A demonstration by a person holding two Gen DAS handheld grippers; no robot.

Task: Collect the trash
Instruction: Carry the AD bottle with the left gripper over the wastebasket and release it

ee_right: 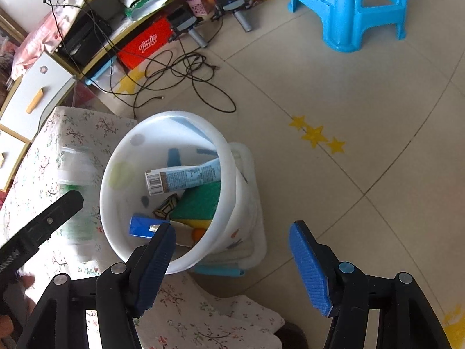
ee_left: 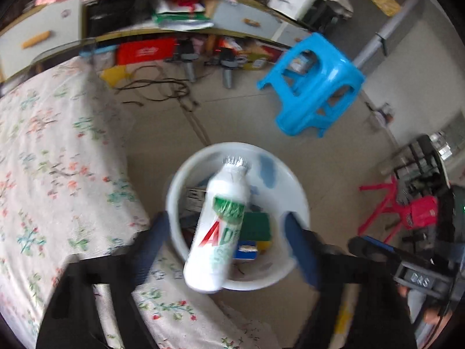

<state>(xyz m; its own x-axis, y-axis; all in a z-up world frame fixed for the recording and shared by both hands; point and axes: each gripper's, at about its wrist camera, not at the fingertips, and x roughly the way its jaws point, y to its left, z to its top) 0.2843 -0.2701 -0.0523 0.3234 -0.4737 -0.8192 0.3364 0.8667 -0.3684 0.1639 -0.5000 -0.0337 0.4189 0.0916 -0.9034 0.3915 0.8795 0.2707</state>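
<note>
A: Left gripper [ee_left: 232, 241]: jaws spread wide, pads clear of the white bottle [ee_left: 218, 226] between them. Released, not clamped.

B: Bottle attitude?

A: Blurred, apparently in free fall. Long axis running from near the fingers away to the crimped neck, tilted slightly right. Directly over the white bucket [ee_left: 286, 192], base end overhanging the bucket's near rim.

B: Right gripper [ee_right: 232, 257]?

A: Open and empty. Just past the floral-covered table's [ee_right: 87, 133] near corner, over the bucket's near rim. Left gripper nearer the bottle; bottle only a smear at the left in the right wrist view.

B: Count.

A: One bottle. One bucket, on the floor against the table edge. Inside: one tube [ee_right: 186, 177], one green sponge [ee_right: 200, 203], one blue carton [ee_right: 142, 226], further scraps unclear. Farther off: one blue stool [ee_right: 348, 8].

B: Judgement?

A: Drop likely to land inside; tip-out over the near rim possible.
</note>
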